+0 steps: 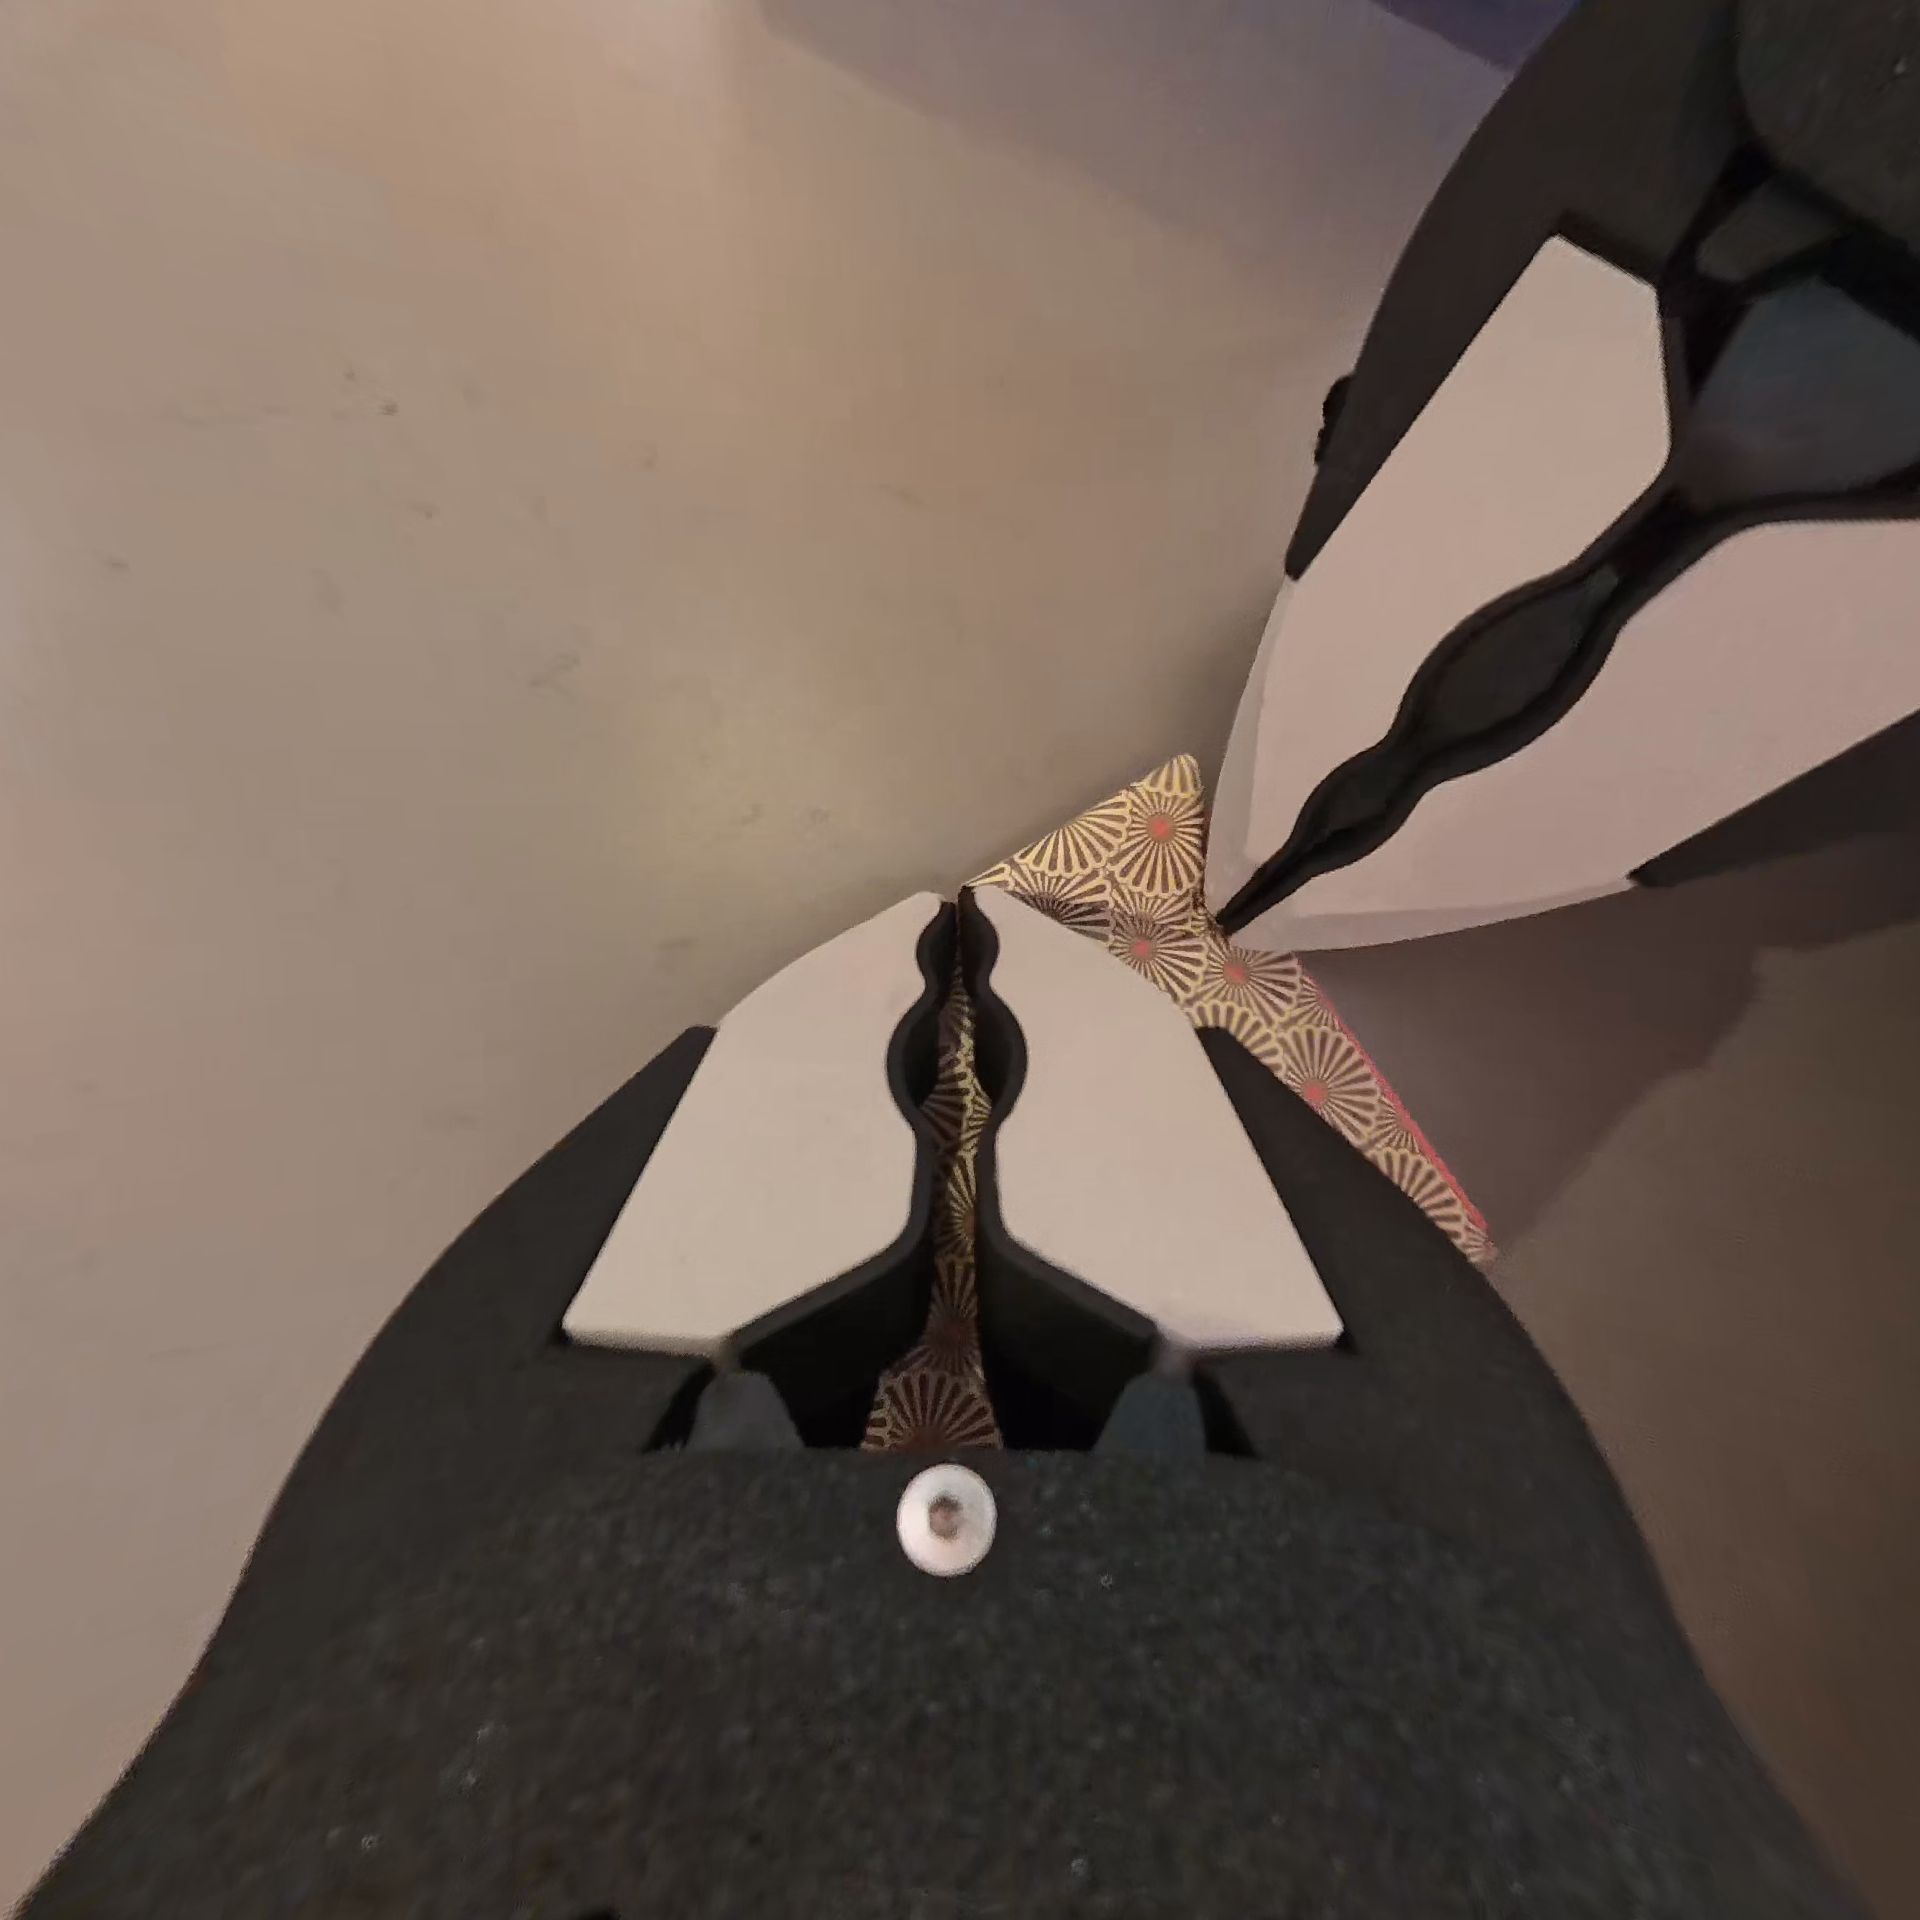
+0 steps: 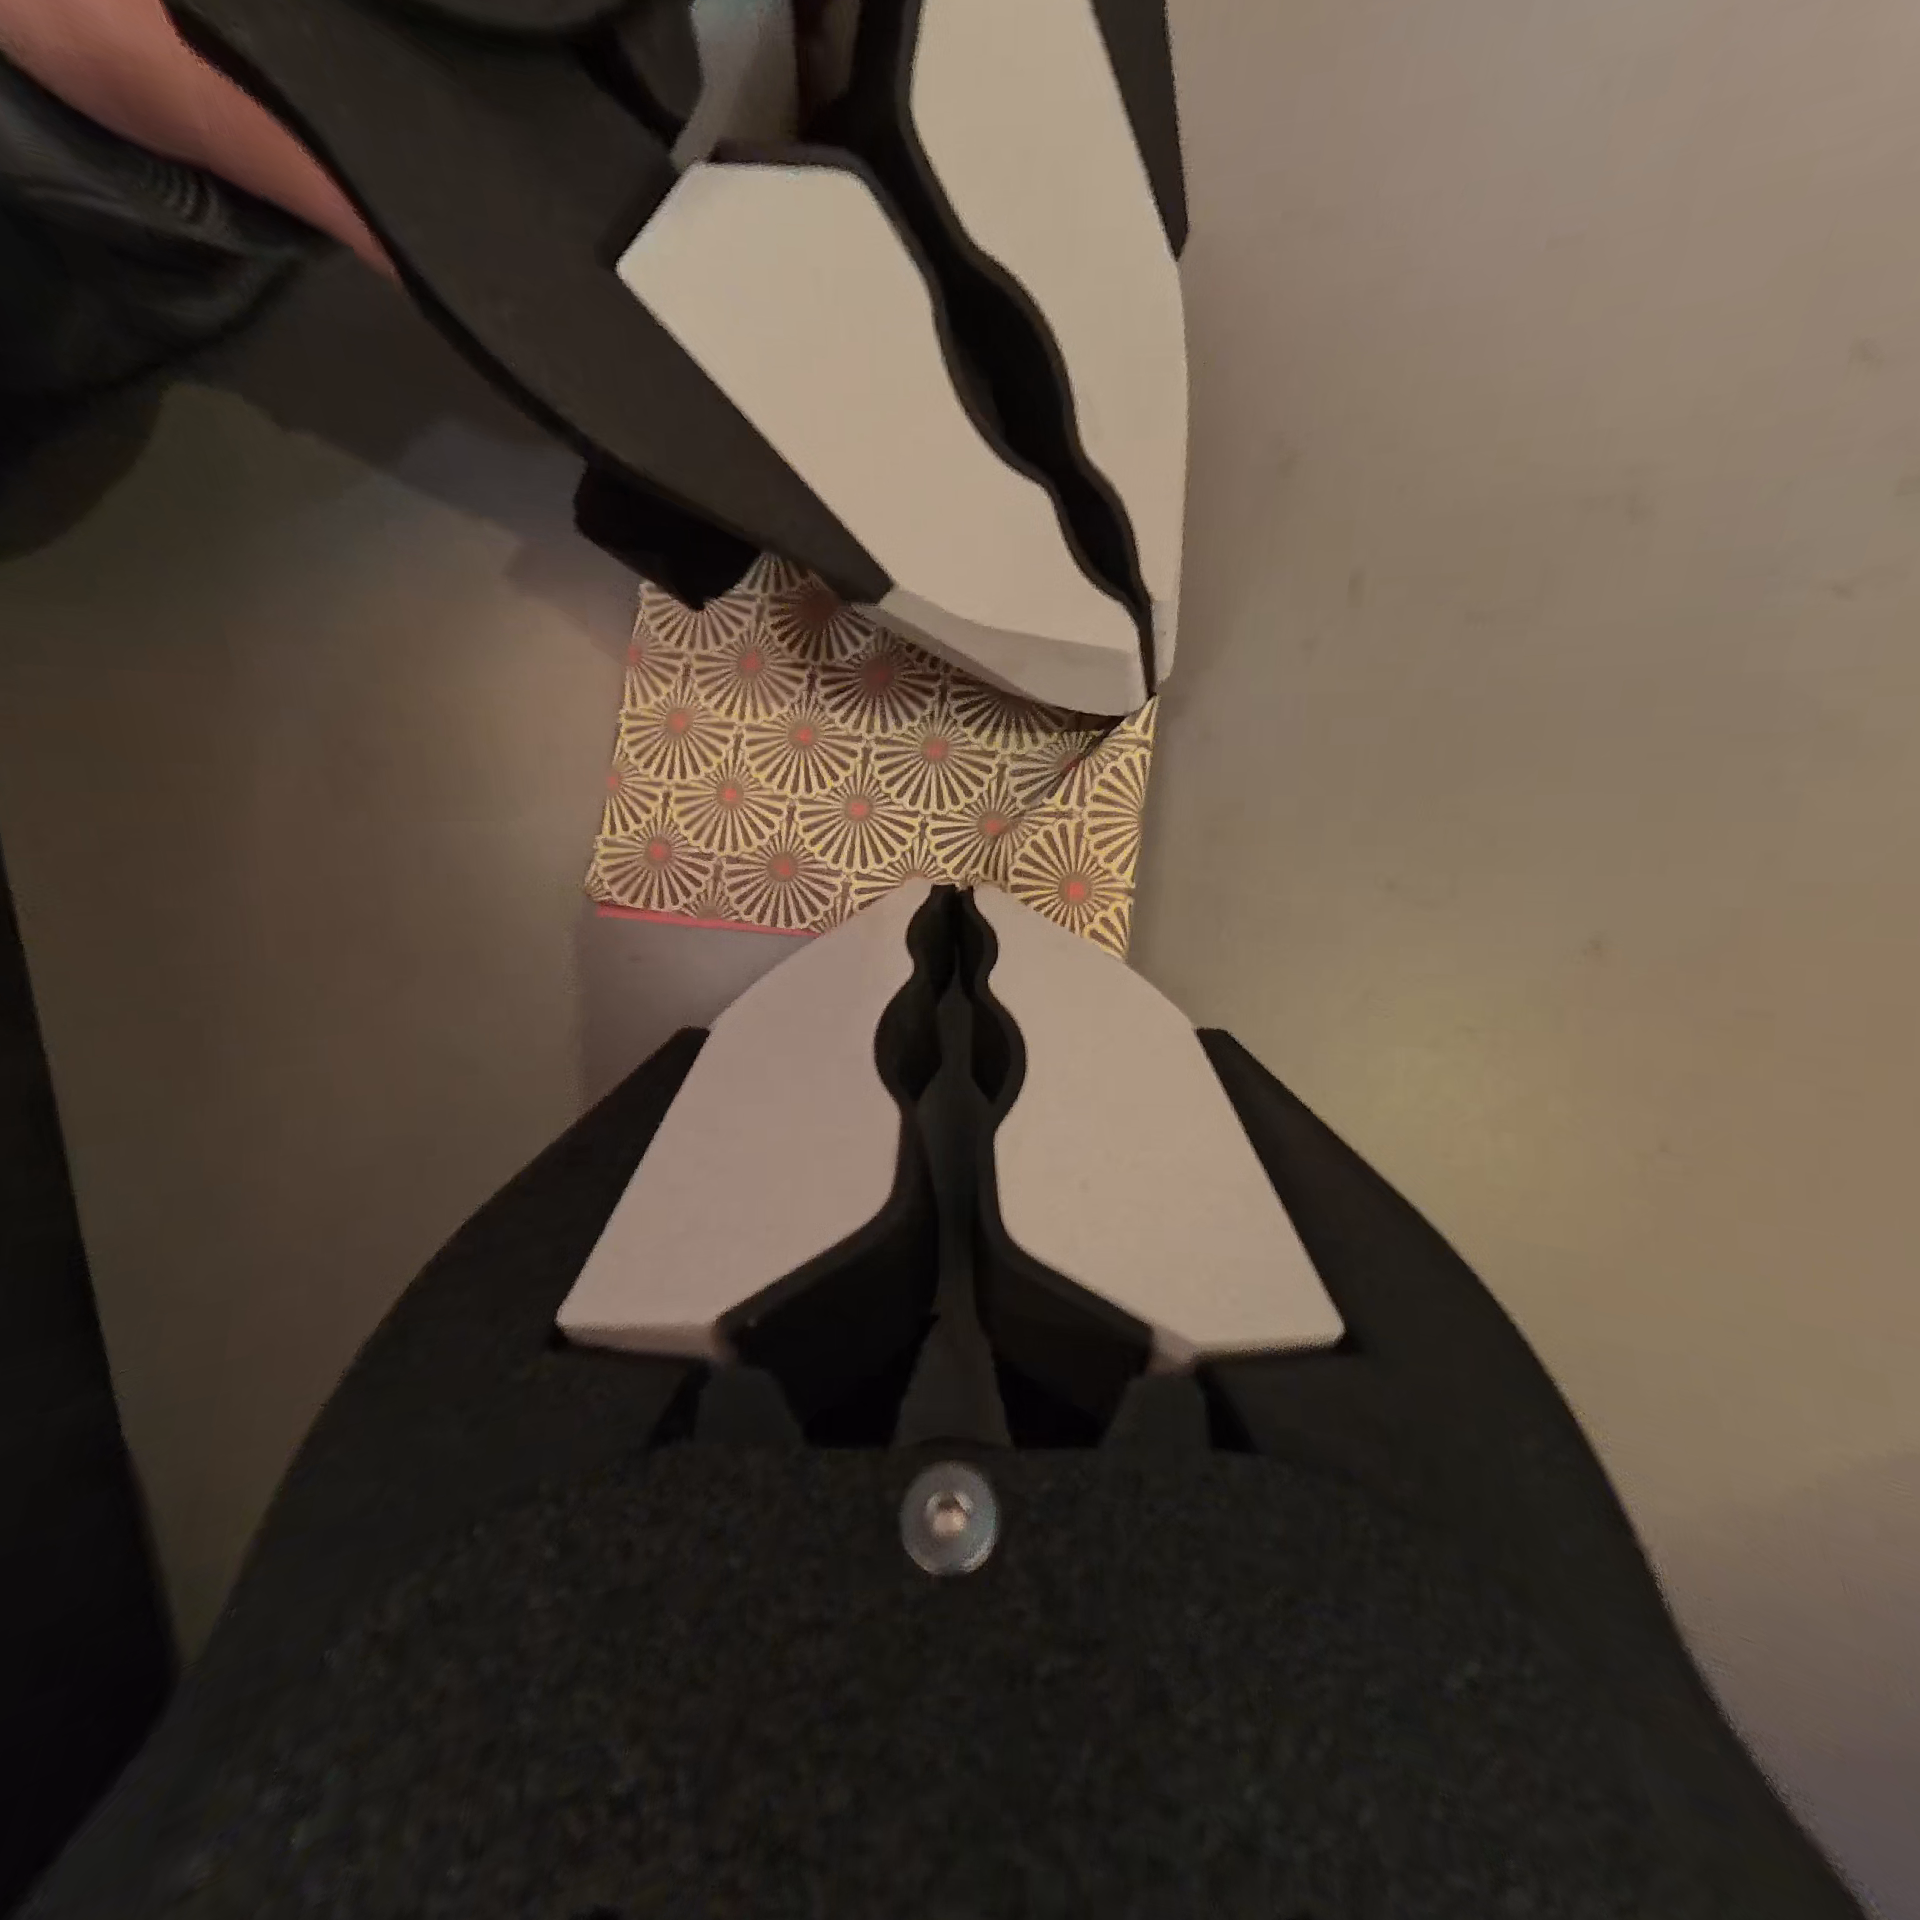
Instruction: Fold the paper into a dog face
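Observation:
The paper (image 2: pixel 831 769) is a small folded piece with a gold and brown flower pattern and a pink underside, low over the beige table (image 2: pixel 1507 727). My left gripper (image 1: pixel 958 906) is shut on the paper (image 1: pixel 1247 977), and patterned paper shows between its jaws. In the right wrist view it (image 2: pixel 1148 675) comes from the top and meets the paper's wrinkled far right corner. My right gripper (image 2: pixel 956 896) is shut, with its tips pinching the paper's near edge. In the left wrist view it (image 1: pixel 1226 920) enters from the upper right and its tip meets a wrinkle in the paper.
The beige table (image 1: pixel 468 520) spreads to the left and beyond the paper. A person's hand (image 2: pixel 270 197) and a dark sleeve hold the left gripper at the top left of the right wrist view. A dark shape runs along that view's left edge. My hands' fingertips stand some 5 cm from each other.

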A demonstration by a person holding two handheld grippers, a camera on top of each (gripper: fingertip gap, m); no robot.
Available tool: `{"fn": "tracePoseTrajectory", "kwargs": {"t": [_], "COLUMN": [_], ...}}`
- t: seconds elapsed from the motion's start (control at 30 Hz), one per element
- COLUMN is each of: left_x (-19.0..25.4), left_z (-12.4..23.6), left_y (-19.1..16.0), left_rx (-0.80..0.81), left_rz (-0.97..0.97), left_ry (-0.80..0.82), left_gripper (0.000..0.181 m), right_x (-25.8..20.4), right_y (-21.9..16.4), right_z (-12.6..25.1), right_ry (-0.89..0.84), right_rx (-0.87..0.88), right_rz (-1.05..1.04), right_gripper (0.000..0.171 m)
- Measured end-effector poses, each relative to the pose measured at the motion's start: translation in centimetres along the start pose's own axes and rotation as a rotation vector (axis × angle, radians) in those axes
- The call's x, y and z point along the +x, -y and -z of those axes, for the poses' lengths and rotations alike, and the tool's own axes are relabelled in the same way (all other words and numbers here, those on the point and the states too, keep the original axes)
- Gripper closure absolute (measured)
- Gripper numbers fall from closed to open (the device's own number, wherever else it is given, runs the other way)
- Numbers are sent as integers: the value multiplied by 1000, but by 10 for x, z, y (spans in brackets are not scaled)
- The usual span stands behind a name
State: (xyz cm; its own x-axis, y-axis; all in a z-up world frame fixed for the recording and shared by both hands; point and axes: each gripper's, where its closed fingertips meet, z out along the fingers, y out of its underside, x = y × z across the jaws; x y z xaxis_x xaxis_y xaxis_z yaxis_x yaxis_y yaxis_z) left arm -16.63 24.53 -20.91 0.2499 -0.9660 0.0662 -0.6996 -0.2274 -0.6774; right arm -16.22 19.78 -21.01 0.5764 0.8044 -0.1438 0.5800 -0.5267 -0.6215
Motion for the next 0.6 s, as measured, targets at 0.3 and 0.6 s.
{"fn": "tracePoseTrajectory", "kwargs": {"t": [0.3, 0.6], "left_x": [-1, 18], "left_z": [22, 7], "left_y": [17, 13], "left_rx": [117, 71], "left_rz": [-155, -196], "left_ry": [56, -25], "left_gripper": [172, 180], "right_x": [0, 0], "right_y": [0, 0], "right_z": [0, 0], "right_ry": [36, 26], "right_rx": [32, 31], "right_rz": [-80, -79], "right_gripper": [171, 171]}}
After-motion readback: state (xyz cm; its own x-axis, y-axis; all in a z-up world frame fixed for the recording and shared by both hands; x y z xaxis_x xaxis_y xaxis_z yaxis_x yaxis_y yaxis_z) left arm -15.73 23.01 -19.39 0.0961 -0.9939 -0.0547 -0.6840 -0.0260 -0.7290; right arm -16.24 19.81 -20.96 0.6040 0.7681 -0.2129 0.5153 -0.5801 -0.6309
